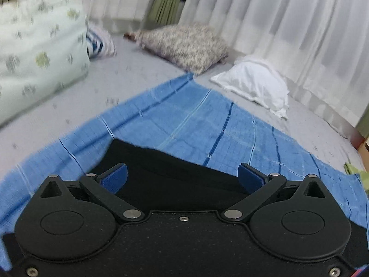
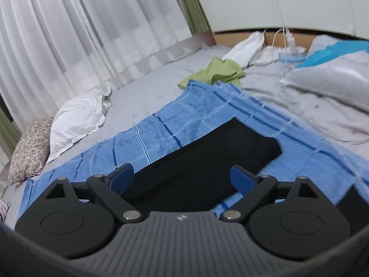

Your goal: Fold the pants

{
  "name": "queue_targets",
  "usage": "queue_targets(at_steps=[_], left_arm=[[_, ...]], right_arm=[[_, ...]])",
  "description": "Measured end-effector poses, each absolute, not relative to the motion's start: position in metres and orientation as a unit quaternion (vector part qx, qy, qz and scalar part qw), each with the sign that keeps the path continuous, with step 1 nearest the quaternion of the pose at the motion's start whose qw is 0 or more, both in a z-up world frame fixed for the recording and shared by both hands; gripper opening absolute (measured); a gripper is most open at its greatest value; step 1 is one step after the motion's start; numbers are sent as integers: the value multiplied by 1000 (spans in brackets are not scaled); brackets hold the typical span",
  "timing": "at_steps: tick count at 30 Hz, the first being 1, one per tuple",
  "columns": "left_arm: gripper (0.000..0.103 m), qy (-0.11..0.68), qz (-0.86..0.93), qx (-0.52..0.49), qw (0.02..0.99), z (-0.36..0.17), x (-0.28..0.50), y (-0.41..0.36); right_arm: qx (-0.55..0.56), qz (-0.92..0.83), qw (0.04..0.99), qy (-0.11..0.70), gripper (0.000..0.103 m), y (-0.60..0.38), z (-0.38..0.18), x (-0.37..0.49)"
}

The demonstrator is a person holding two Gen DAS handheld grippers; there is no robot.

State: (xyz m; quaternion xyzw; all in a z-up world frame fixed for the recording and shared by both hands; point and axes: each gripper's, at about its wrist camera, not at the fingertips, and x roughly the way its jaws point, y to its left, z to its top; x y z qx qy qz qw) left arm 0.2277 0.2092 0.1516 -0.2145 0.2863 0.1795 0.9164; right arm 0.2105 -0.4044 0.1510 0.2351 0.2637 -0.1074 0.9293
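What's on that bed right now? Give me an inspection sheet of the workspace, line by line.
Surface: grey bed sheet with a blue checked cloth spread over it.
Job's things: black pants lying folded on the blue cloth, held by neither gripper.
Clutter: white pillow, patterned cushion, pale green-spotted pillow, green garment, grey pillow.
Grippers: left gripper open, above the pants; right gripper open, nothing between the pads.
Cables: white cable near the headboard.
Surroundings: white curtains, green drapes behind.
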Motion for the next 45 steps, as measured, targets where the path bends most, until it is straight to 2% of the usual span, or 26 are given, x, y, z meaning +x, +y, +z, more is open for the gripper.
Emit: queue_targets(at_steps=[3,5,19,27,33,34,36,38,39,45], left_arm=[[102,294,188,-231,908,127,253,210],[102,292,191,-251,903,114,266,214],[103,331,296,-303,843,40,360,222],[103,319,322,-280,846,22,373,216],[103,318,338,-269,844,19,380,216],[103,316,340,-271,843,19,381,216],[103,316,343,-269,843,18,381,217],[103,321,344,-265,842,18,382,217],[103,322,344,-264,842,18,383,218],[103,309,334,-294,841,22,375,224]], right_arm=[[237,-117,924,275,99,-400,131,247],[236,-124,921,283,103,-397,117,271],[201,-179,896,354,103,-359,41,432],[208,-213,866,401,103,-374,12,469],[196,-217,856,426,103,-373,10,490],[184,-219,857,429,94,-370,9,490],[156,-248,858,422,66,-363,10,484],[160,-247,863,411,9,-365,16,476],[166,-254,860,411,2,-369,19,471],[214,-199,881,373,2,-402,25,411]])
